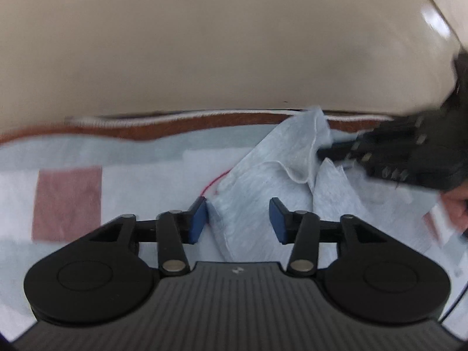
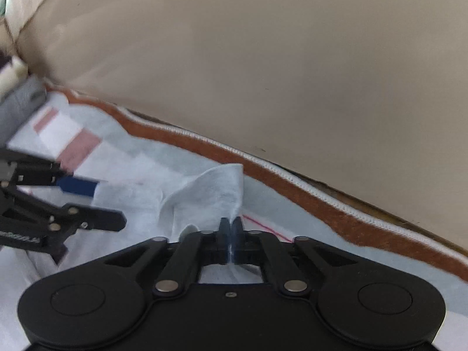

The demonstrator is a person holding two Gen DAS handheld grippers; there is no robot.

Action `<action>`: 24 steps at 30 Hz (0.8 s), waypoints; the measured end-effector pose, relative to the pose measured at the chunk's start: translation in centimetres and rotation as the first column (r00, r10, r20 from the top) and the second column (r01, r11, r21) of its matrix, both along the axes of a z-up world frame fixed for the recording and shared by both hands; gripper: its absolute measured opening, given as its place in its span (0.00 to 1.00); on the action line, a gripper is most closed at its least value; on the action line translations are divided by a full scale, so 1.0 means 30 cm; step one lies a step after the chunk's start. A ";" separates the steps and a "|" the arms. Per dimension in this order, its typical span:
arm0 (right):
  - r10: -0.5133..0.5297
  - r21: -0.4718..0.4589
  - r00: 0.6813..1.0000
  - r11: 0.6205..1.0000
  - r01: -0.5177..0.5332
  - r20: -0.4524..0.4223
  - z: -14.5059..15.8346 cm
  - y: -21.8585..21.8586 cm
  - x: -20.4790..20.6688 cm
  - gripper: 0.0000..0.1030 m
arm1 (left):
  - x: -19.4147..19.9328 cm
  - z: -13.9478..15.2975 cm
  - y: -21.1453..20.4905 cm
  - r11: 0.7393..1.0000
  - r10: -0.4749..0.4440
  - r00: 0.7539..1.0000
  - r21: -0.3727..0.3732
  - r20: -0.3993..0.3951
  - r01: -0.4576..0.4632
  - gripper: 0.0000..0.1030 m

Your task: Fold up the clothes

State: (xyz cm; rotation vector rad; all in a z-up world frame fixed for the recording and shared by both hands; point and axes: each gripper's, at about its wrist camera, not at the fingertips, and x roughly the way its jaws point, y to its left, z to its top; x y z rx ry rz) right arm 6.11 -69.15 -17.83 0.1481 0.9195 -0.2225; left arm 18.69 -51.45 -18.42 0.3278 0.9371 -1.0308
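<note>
Right gripper (image 2: 231, 228) pinches pale cloth (image 2: 210, 187) on a blanket (image 1: 67, 199), seemingly against beige upholstery (image 2: 263, 58); left gripper (image 1: 237, 219) gapes wide

Soft matt pale-blue cloth (image 2: 210, 187); matt black plastic gripper (image 2: 231, 228); smooth beige sofa back (image 2: 263, 58)

A beige upholstered backrest (image 1: 204, 44) fills the upper field of both views. Along its base runs a rust-brown blanket border (image 2: 307, 193) edged with white stitching (image 2: 292, 180). A pale blue blanket surface (image 1: 146, 149) carries white and dusty-pink rectangular patches (image 1: 67, 201). A grey object (image 2: 20, 105), blurred, lies at the far left.
</note>
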 end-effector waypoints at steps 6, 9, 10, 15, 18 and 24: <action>-0.051 -0.078 0.999 0.996 0.051 -0.009 0.057 -0.058 -0.012 0.00 | -0.005 -0.011 0.006 0.995 0.089 0.996 -0.035 -0.009 -0.089 0.06; -0.125 -0.169 0.991 0.979 0.115 -0.049 0.035 -0.063 0.016 0.00 | -0.001 -0.003 0.021 0.984 0.174 0.984 -0.040 -0.034 -0.175 0.14; -0.151 -0.160 0.988 0.977 0.144 -0.032 0.044 -0.077 -0.005 0.00 | -0.002 0.008 0.027 0.981 0.192 0.981 -0.039 -0.028 -0.193 0.18; -0.241 -0.049 0.969 0.969 0.243 0.051 0.104 -0.140 -0.132 0.11 | -0.064 0.124 0.090 0.988 0.109 0.991 -0.114 0.074 -0.100 0.25; -0.141 0.038 0.988 0.990 0.139 0.065 0.135 -0.119 -0.231 0.38 | -0.149 0.148 0.075 0.990 -0.070 0.993 -0.118 0.098 0.082 0.44; 0.029 0.025 1.000 0.999 -0.028 -0.012 0.119 -0.054 -0.317 0.57 | -0.308 0.090 0.010 0.964 -0.261 0.942 0.001 0.208 0.267 0.62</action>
